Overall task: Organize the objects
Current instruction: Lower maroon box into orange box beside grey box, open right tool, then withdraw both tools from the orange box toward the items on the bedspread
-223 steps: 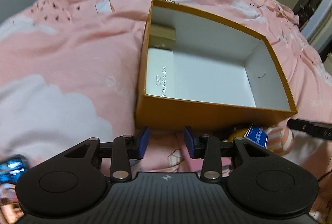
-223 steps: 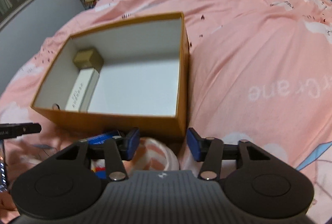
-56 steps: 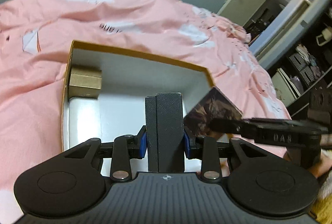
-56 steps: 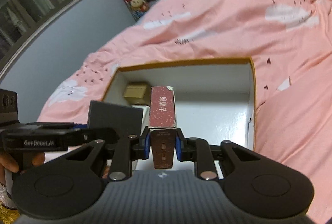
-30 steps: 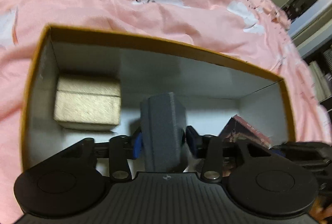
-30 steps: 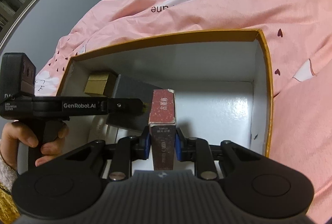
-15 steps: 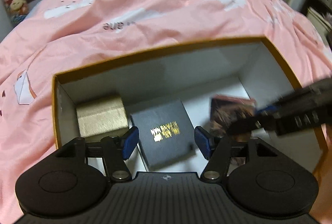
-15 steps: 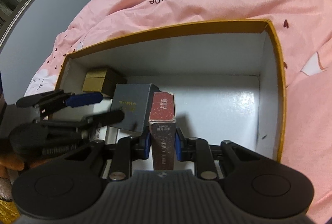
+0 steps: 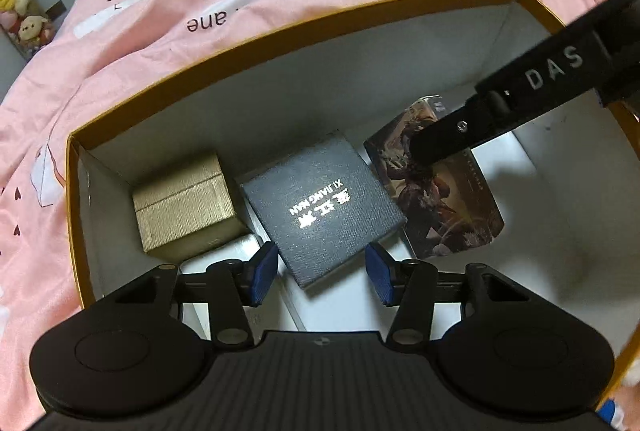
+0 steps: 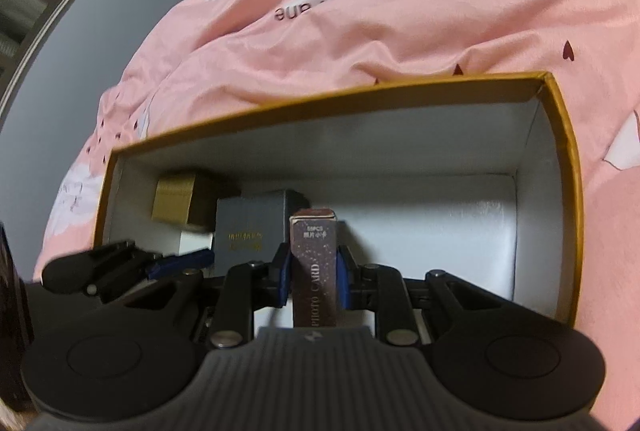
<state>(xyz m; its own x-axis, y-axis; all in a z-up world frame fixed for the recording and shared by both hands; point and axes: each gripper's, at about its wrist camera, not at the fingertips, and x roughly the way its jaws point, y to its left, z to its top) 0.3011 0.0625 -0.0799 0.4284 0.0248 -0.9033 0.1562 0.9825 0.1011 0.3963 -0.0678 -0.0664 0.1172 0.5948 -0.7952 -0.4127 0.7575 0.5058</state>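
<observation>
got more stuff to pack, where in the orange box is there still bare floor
Bare: the white floor between the photo card box and the orange box's right wall. Crowded: the left end, with gold box, black box and white box packed together.

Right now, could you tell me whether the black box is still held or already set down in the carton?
Set down: the black box lies flat in the carton, left gripper open around its near corner.

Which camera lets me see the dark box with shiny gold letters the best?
The left wrist view. There the dark box lies in the orange box with its whole top and gold letters in sight, beside the gold box. The right wrist view shows only part of it, blurry, behind the card box in the right claw.
</observation>
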